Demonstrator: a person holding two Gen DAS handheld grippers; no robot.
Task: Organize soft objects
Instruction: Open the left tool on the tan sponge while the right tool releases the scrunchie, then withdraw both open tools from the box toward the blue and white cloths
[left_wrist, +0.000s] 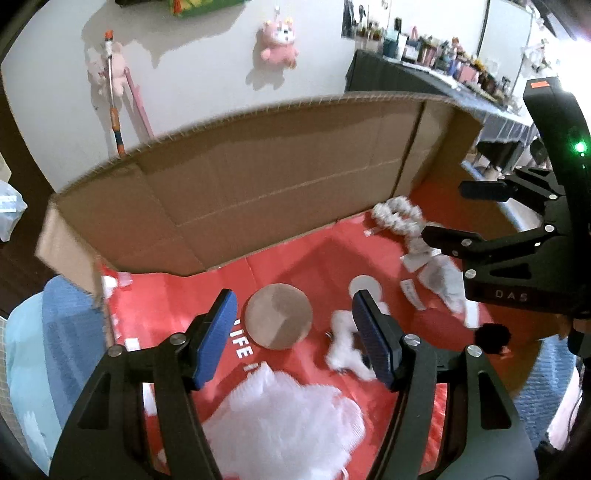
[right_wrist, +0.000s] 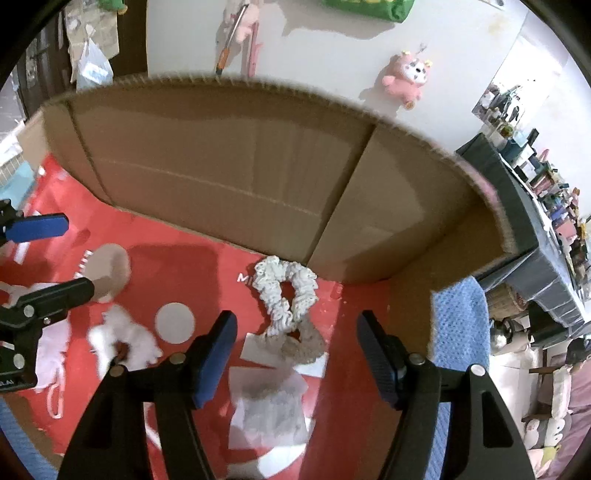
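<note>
Both tongs stand released, nothing between their pads: left gripper (left_wrist: 295, 341) and right gripper (right_wrist: 297, 354) each hang with fingers spread wide above the red mat (left_wrist: 303, 254), which serves as landmark. Nearest on the mat, under the left gripper, lies a white mesh puff (left_wrist: 291, 413), blurred. Just beyond it, between the left gripper's blue pads (left_wrist: 218, 339), sits a round tan disc (left_wrist: 279, 315), flat on the mat. Right of the disc lies a fluffy white scrunchie (left_wrist: 345, 343), partly hidden by the right-hand finger of that gripper; a small white circle (left_wrist: 365, 286) shows on the mat just past it. Under the right gripper lies a pale cloth pouch on white paper (right_wrist: 267, 410), and just past it a grey-beige scrunchie (right_wrist: 303, 343) touching a white ruffled scrunchie (right_wrist: 286, 291), the latter nearest the mat's far edge. At the far edge of the mat a cardboard wall (left_wrist: 258, 184) stands upright, folded round the right side. A blue towel (right_wrist: 460, 332) lies off the mat's right edge. Beyond the cardboard, a pink plush toy (left_wrist: 279, 40) hangs on the white room wall.
</note>
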